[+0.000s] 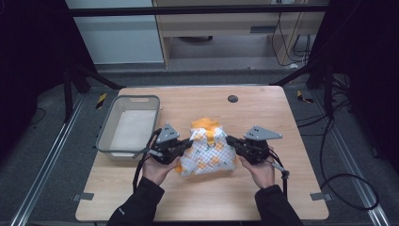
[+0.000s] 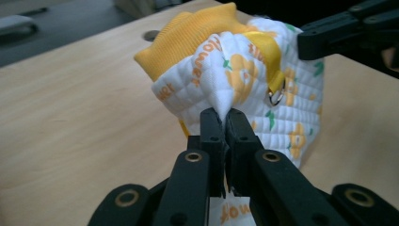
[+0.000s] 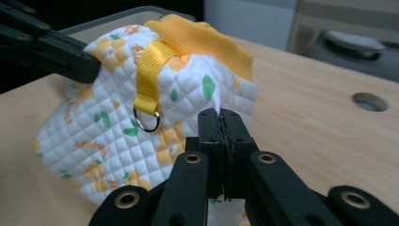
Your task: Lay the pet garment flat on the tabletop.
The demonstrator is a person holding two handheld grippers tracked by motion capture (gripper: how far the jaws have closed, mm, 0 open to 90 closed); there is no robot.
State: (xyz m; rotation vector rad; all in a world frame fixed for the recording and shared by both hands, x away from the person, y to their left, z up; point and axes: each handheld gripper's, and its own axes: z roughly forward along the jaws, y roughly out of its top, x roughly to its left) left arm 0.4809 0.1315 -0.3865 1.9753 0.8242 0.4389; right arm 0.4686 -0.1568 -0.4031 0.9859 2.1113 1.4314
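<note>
High view: a person's two hands each hold a black two-jaw gripper over a light wooden table (image 1: 263, 197). The left gripper (image 1: 188, 143) is pinched shut on a fold of a white quilted cloth bag printed with orange flowers (image 1: 207, 153), at its left edge. The right gripper (image 1: 230, 140) is clamped the same way on the bag's right edge. The bag hangs between them, bunched, with an orange ribbed lining (image 1: 206, 124) on top and a yellow strap with a metal ring (image 3: 146, 117). A grey plastic tub (image 1: 106, 136) sits to the left.
</note>
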